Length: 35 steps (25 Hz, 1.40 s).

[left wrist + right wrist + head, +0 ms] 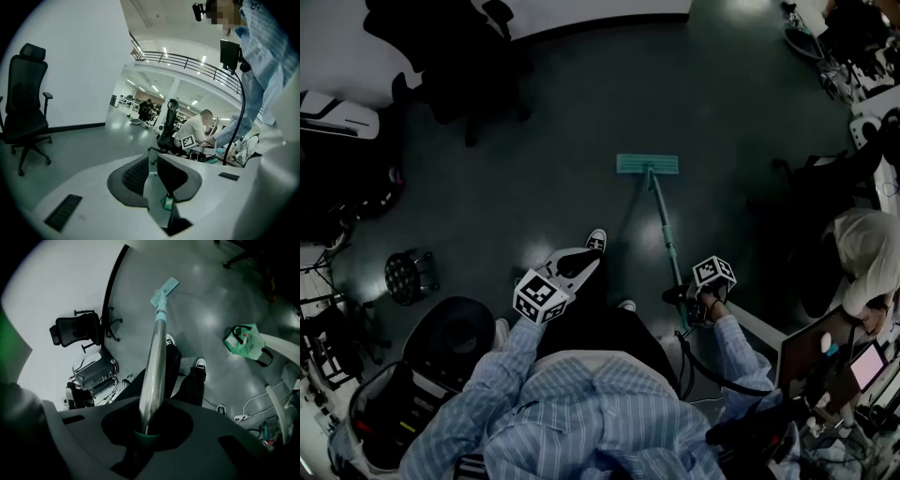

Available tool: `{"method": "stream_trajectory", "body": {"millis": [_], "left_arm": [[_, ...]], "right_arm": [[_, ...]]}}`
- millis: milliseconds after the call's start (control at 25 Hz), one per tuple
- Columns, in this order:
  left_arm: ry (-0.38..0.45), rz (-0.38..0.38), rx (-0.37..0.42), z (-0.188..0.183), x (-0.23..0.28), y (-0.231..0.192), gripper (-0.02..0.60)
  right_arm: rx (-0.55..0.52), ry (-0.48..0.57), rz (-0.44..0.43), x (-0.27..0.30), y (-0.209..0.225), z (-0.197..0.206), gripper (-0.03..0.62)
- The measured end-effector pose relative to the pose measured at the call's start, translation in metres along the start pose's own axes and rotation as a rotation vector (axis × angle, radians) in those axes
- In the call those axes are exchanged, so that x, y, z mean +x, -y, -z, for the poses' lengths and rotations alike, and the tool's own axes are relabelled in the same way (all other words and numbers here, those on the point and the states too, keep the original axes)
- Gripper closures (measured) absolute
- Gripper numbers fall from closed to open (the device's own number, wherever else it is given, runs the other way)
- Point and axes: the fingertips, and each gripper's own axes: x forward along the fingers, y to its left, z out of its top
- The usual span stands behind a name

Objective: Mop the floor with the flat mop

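The flat mop's teal head [648,165] lies flat on the dark floor ahead of me, and its handle [666,239] slants back toward my right hand. My right gripper [697,305] is shut on the handle's upper end. In the right gripper view the shiny handle [153,366] rises from between the jaws to the mop head [165,290]. My left gripper [579,269] hangs above my legs, left of the handle and apart from it. Its jaws [153,171] stand nearly together with nothing between them.
A black office chair [469,56] stands at the back left by the white wall. A round black stool [408,275] is at my left. Another person [862,253] sits at desks on the right. A green bag [243,341] lies on the floor. My shoe [596,240] points toward the mop.
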Motion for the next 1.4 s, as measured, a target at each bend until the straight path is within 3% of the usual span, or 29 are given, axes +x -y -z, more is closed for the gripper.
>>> {"method": "stream_trajectory", "body": {"millis": [360,680,800,1080,1240,1400], "left_arm": [[-0.008,0.034,0.025,-0.042,0.036,-0.061,0.523],[-0.001,0.084,0.030,-0.061,0.059,-0.098,0.523],[-0.024,0.061,0.034,-0.056,0.057,-0.116,0.523],[-0.011,-0.010,-0.045,-0.041,0.048,-0.142,0.523],[-0.027,-0.045,-0.063,-0.028,0.041,-0.157,0.523],[-0.024,-0.068,-0.079,-0.027,0.035,-0.169,0.523]], "right_arm": [[-0.013,-0.006,0.011,-0.014,-0.078,-0.130,0.559],[-0.022,0.081,0.000,-0.022,-0.159,-0.277,0.559],[-0.019,0.103,0.012,-0.021,-0.185,-0.330,0.560],[-0.045,0.195,0.116,-0.052,-0.223,-0.432,0.560],[-0.021,0.262,0.083,-0.063,-0.257,-0.471,0.560],[0.017,0.297,0.014,-0.062,-0.285,-0.485,0.560]]}}
